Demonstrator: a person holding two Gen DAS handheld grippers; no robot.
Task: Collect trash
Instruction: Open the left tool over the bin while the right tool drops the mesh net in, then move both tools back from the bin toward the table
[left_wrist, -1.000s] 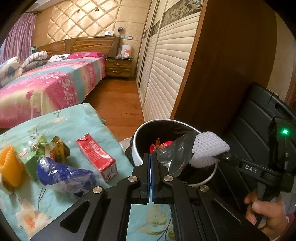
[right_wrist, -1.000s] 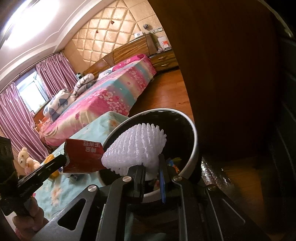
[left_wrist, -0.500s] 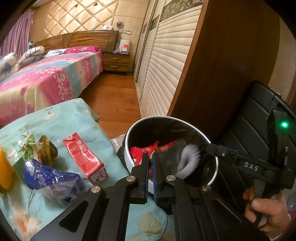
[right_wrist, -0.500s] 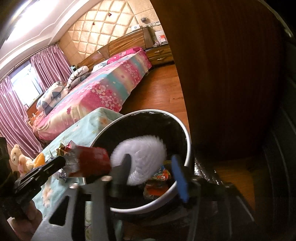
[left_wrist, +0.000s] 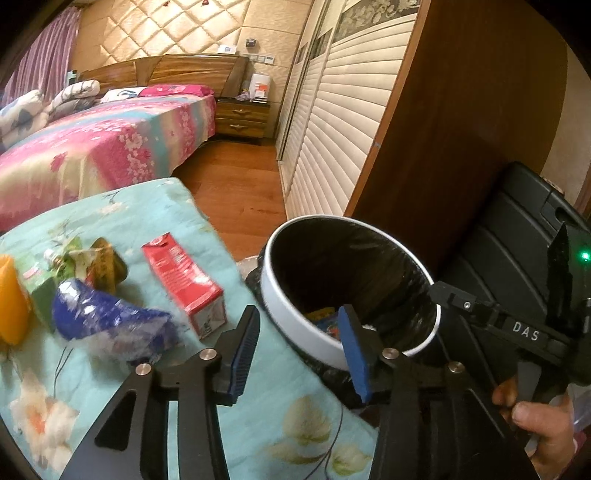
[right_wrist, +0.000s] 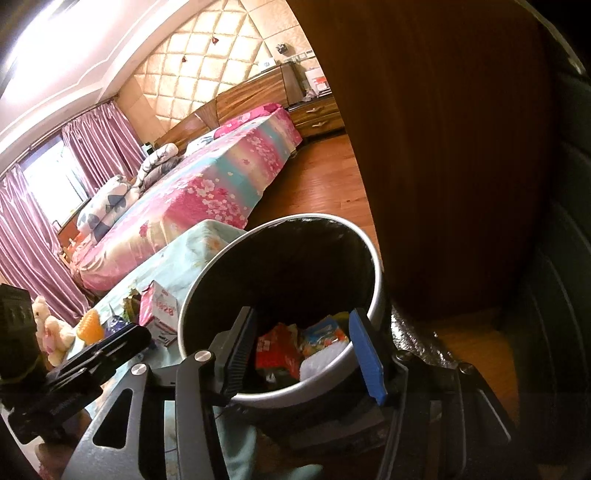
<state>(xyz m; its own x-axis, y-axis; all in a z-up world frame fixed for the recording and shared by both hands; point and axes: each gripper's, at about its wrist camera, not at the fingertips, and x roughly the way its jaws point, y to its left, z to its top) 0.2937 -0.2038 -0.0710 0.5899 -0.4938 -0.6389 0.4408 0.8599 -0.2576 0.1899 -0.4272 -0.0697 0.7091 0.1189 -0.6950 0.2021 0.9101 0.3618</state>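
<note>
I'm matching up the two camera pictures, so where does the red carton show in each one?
Left wrist: red carton lies on the floral cloth, left of centre, left of the bin.
Right wrist: carton sits lower left, just left of the bin.
Shared landmark: the white-rimmed bin.

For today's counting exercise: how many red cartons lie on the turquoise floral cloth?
1. The red carton lies on the cloth, between the blue wrapper and the white bin. Others may be hidden beyond the frame's left edge.
</note>
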